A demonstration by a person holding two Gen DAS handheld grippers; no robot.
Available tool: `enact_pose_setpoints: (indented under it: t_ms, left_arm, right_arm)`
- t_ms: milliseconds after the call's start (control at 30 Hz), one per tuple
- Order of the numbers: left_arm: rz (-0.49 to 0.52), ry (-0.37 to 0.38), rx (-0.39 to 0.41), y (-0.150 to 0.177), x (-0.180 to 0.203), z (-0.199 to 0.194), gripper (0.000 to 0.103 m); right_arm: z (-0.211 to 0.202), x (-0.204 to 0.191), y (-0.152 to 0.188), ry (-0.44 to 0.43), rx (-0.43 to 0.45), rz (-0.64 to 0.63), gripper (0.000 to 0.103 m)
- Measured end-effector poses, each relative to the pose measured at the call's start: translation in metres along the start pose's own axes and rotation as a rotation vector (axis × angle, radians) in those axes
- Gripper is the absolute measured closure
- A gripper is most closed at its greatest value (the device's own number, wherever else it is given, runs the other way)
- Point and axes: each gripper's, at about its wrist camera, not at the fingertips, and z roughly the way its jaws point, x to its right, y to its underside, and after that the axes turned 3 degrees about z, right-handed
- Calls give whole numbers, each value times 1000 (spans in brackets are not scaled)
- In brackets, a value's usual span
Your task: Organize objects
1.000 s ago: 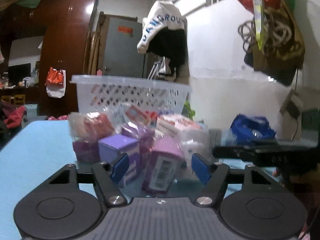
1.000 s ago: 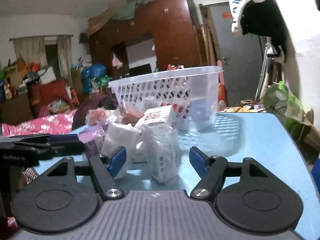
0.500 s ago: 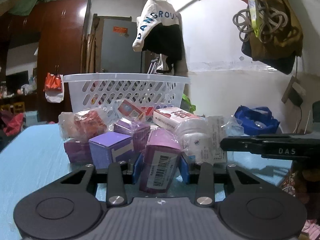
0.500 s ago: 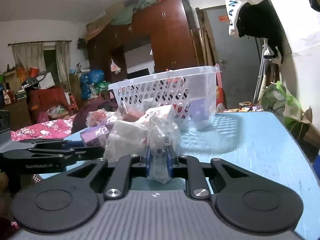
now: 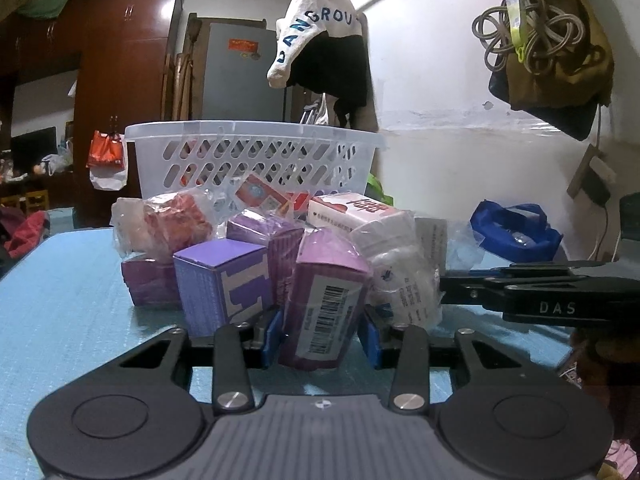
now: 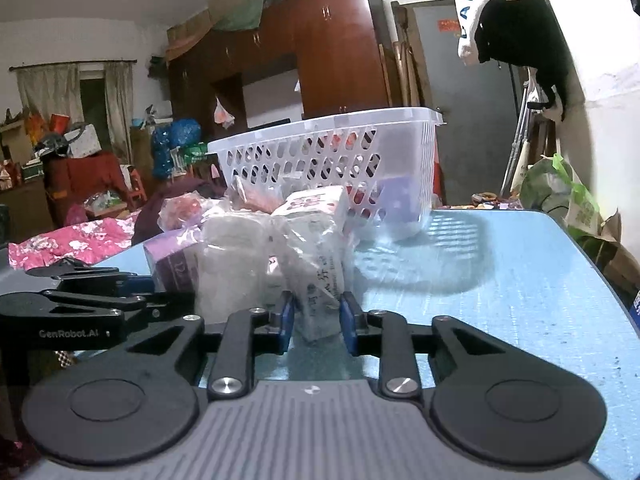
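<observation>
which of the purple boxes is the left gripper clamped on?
The left gripper is shut on the pinkish-purple box with the barcode, frontmost and tilted. The violet box with white lettering stands free beside it; others sit behind.

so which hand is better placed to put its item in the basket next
Left, probably. The left hand-held gripper is clamped on the barcoded box, with the basket straight ahead. The right hand-held gripper has its jaws opening around a soft wrapped packet, a less sure hold.

White walls (image 5: 432, 80); a dark wooden wardrobe (image 6: 320, 52) and grey door (image 5: 236, 76) far back; a curtained window (image 6: 72, 92) far left.
</observation>
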Motion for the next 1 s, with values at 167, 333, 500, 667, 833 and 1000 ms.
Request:
enact_pose_setpoints:
  t_ms: [167,333,500,667,833,1000]
  left_arm:
    - [-1,14,50,-1,0,-11,62]
    - [-11,24,68,-2,-2,-17,62]
    - [-21,23,77,-3,-6,-20,62]
    - [-39,22,83,-5,-11,-20,62]
    - [-47,24,92,-6,-13,-23,62]
    - [-96,56,131,-18,-22,-33,62]
  right_arm:
    - [-15,-4,0,3,37,-21,90]
    - [-25,-3,-2,15,62,-15,91]
    - [-32,-2,-5,15,93,-8,91]
    - [-35,-2,-10,3,116,-6,91]
    - [-35,1,-11,2,120,1,91]
    - [-37,1,-18,-6,143,2,91]
